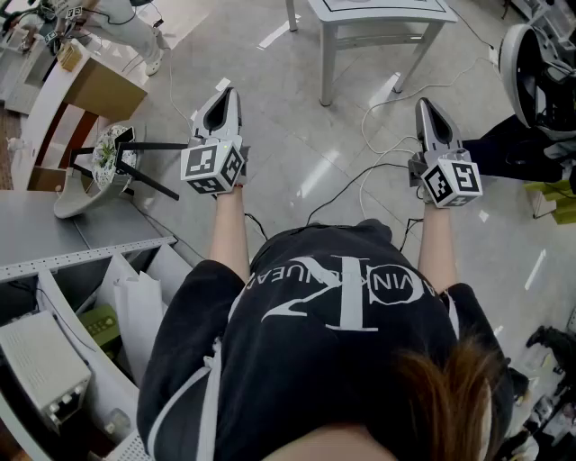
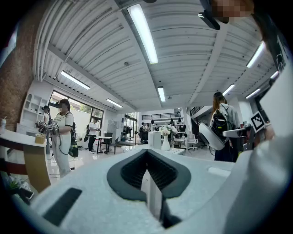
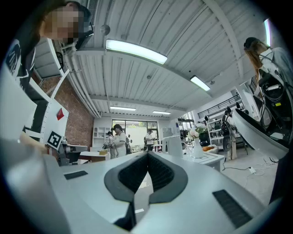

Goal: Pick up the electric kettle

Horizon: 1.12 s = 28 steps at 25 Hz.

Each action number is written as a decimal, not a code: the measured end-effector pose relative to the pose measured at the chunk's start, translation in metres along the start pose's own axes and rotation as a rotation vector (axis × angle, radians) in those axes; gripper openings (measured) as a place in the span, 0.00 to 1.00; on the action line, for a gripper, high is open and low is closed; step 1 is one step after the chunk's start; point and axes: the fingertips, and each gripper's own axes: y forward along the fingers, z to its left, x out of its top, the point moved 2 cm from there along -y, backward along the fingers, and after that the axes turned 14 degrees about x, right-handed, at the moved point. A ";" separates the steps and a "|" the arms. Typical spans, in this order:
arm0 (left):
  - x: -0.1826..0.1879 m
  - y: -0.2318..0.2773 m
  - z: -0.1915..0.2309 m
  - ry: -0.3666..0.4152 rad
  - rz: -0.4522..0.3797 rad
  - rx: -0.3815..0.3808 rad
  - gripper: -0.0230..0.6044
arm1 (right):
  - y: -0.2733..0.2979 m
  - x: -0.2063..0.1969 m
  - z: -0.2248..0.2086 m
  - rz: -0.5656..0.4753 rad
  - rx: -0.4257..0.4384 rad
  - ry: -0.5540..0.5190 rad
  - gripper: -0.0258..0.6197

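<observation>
I cannot make out an electric kettle in any view. In the head view both grippers are held level over the floor, pointing away from the person. My left gripper (image 1: pixel 223 95) is at the left and my right gripper (image 1: pixel 425 108) at the right. Both have their jaws together with nothing between them, as the left gripper view (image 2: pixel 146 153) and the right gripper view (image 3: pixel 147 155) show. Ahead stands a white table (image 1: pixel 423 16) with a vase of flowers (image 2: pixel 165 140) (image 3: pixel 197 147) and a tall white box (image 3: pixel 174 145) on it.
Cables (image 1: pixel 378 167) trail across the glossy floor between the grippers. A grey bench (image 1: pixel 63 230) and a cardboard box (image 1: pixel 103 85) are at the left, a white rounded shell (image 1: pixel 531 72) at the right. People stand in the room (image 2: pixel 62 132) (image 2: pixel 222 125).
</observation>
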 end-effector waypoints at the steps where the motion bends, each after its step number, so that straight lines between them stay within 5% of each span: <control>1: -0.001 0.000 0.002 -0.003 0.000 -0.002 0.05 | 0.000 -0.001 0.001 -0.003 -0.002 0.000 0.04; 16: -0.013 -0.002 0.011 -0.060 0.035 -0.003 0.05 | 0.004 -0.006 0.010 0.000 0.043 0.017 0.04; 28: -0.033 0.065 0.016 -0.043 0.091 -0.016 0.05 | 0.062 -0.031 -0.039 0.024 0.041 0.071 0.26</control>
